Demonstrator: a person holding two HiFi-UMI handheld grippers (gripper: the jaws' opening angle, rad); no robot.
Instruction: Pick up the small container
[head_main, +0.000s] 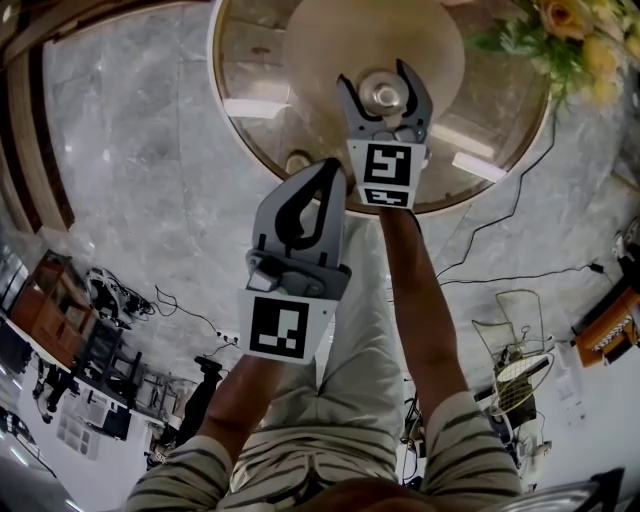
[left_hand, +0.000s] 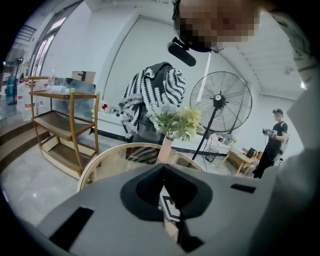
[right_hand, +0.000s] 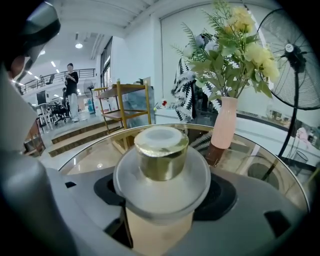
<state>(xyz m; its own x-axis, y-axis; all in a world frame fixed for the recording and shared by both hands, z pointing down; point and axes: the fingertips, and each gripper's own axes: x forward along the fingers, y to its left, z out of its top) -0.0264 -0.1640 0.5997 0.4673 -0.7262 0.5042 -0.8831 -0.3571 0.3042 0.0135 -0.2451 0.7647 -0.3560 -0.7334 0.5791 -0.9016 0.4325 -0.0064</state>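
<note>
Right tool (head_main: 373, 72) stood apart around the container (right_hand: 160, 192), perhaps not pressing yet. It seemed light, stiff and slippery; best held on the body under the cap (right_hand: 161, 157).

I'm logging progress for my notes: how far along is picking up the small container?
Done: the right gripper straddles the small container. In hand: the grasp, with the pads not clearly pressing yet. Left: clamping and lifting it off the glass table. The left gripper is shut, empty, held back.
</note>
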